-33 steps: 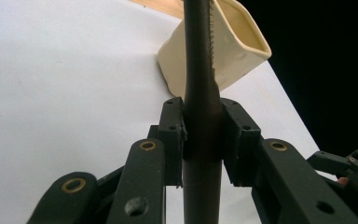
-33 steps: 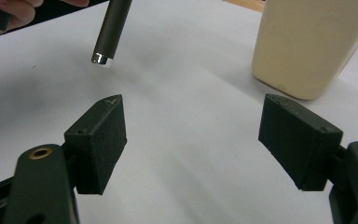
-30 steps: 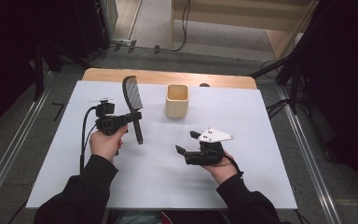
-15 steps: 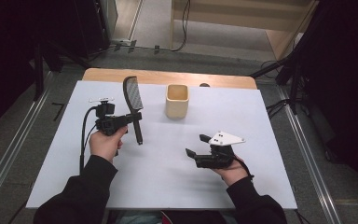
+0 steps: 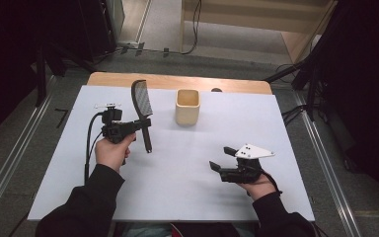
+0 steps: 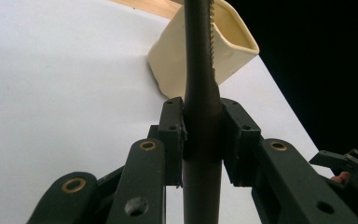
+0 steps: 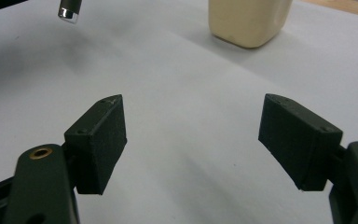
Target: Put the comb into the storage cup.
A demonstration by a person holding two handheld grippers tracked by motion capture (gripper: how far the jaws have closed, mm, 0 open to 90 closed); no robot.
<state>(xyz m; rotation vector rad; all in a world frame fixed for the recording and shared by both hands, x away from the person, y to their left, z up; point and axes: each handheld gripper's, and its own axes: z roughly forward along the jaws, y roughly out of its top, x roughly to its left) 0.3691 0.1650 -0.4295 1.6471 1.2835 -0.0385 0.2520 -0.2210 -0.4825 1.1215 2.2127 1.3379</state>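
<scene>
A black comb (image 5: 142,106) stands nearly upright above the white table, its handle end pointing down. My left gripper (image 5: 145,123) is shut on its handle, and in the left gripper view the pads (image 6: 173,135) press both sides of the comb's dark shaft (image 6: 200,93). A cream square cup (image 5: 187,106) stands upright at the back middle, to the right of the comb; the cup (image 6: 223,46) shows just behind the shaft. My right gripper (image 5: 222,159) rests low over the front right of the table, open, with nothing between its fingers (image 7: 100,142). The cup (image 7: 249,21) lies ahead of it.
A white sheet (image 5: 177,187) covers the table, with a wooden strip (image 5: 177,81) along the back edge. Grey floor, metal rails and cables surround the table. The comb's metal-tipped handle end (image 7: 70,11) hangs in the right gripper view's top left.
My right gripper has slid toward the right and nearer the front edge, still open. The left gripper and comb have stayed put.
</scene>
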